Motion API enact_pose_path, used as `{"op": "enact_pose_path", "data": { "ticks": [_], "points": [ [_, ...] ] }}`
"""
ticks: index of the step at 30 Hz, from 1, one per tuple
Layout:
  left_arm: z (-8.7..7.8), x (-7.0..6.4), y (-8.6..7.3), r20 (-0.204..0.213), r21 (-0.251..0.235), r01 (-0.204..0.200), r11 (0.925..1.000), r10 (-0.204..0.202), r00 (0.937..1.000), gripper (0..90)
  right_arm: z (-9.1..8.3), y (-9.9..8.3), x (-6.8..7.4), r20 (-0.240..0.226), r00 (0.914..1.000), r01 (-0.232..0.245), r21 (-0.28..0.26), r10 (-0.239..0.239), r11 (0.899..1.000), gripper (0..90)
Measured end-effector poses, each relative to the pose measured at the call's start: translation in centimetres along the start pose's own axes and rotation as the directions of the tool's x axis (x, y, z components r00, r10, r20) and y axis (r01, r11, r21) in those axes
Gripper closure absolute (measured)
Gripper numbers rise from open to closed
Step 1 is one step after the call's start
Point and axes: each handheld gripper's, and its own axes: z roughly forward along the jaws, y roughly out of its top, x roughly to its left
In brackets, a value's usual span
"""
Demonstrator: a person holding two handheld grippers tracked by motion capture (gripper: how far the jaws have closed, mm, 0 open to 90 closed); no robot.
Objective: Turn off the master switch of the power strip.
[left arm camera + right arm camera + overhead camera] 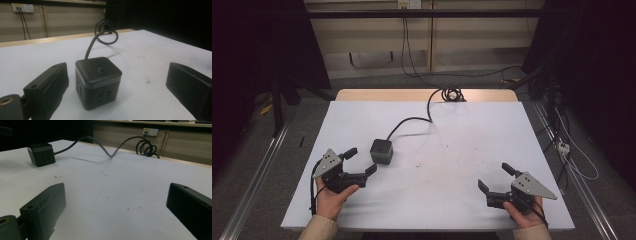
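Black cube socket (381,151) upright | cable (412,120) trails far-right, seemingly

The white-topped table (462,200), with a bare wooden strip along its far edge, carries a dark cube power strip (381,151) left of centre, whose black cord (412,120) runs to a coil at that far edge.

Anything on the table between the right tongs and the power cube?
Nothing but bare white table with faint scuff marks between the right tongs and the power cube, per the right gripper view.
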Motion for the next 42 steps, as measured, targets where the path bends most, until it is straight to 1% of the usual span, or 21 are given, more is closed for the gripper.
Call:
{"op": "enact_pose_path", "data": {
  "ticks": [7,12,14,20,21,23,26,31,32,33,36,38,42],
  "points": [
    [0.4,-0.1,0.1,-0.001,0.003,0.006,1.0,-0.006,1.0,4.1,0.0,0.0,0.0,0.0,1.0,-0.001,-0.003,0.001,1.0,2.1],
    [0.7,-0.1,0.2,-0.004,0.008,-0.001,1.0,0.001,1.0,4.2,0.0,0.0,0.0,-0.001,1.0,-0.006,-0.004,0.006,1.0,2.2],
    [0.8,-0.1,0.3,-0.013,0.011,-0.005,0.9999,0.005,0.9999,4.2,0.0,0.0,0.0,-0.001,1.0,-0.007,-0.004,0.007,1.0,2.2],
    [1.0,-0.1,0.4,-0.022,0.009,-0.008,0.9999,0.008,0.9997,4.2,0.0,0.0,0.0,-0.002,1.0,-0.006,-0.005,0.006,1.0,2.1],
    [1.0,-0.1,0.5,-0.022,0.009,-0.002,1.0,0.002,0.9998,4.6,0.0,0.0,0.0,-0.003,1.0,-0.006,-0.005,0.006,1.0,2.2],
    [1.0,-0.1,0.5,-0.024,0.014,-0.01,0.9999,0.01,0.9997,5.1,0.0,0.0,0.0,-0.004,1.0,-0.006,-0.005,0.006,1.0,2.2],
    [1.1,-0.1,0.6,-0.027,0.015,-0.01,0.9998,0.01,0.9996,5.8,0.0,0.0,0.0,-0.003,1.0,0.001,-0.003,-0.001,1.0,2.2],
    [1.3,-0.2,0.9,-0.042,0.023,-0.027,0.9994,0.028,0.9987,9.0,0.1,0.0,0.0,-0.005,1.0,-0.002,-0.003,0.002,1.0,2.2],
    [1.4,-0.3,0.9,-0.041,0.021,-0.019,0.9996,0.02,0.999,9.6,0.1,0.0,0.0,-0.005,1.0,-0.002,-0.003,0.002,1.0,2.2],
    [1.4,-0.3,1.0,-0.04,0.02,-0.02,0.9996,0.021,0.999,10.2,0.0,0.0,0.0,-0.004,1.0,-0.002,-0.002,0.002,1.0,2.3],
    [1.5,-0.4,1.2,-0.048,0.031,-0.028,0.9991,0.03,0.9984,13.5,0.0,0.0,0.0,-0.004,1.0,-0.002,-0.003,0.002,1.0,2.3],
    [1.5,-0.4,1.3,-0.048,0.031,-0.025,0.9992,0.026,0.9985,15.3,0.0,0.0,0.0,-0.004,1.0,-0.002,-0.003,0.002,1.0,2.4],
    [1.6,-0.5,1.6,-0.054,0.033,-0.038,0.9987,0.04,0.9977,19.0,0.0,0.0,0.0,-0.006,1.0,-0.002,-0.002,0.002,1.0,2.5]
  ]
}}
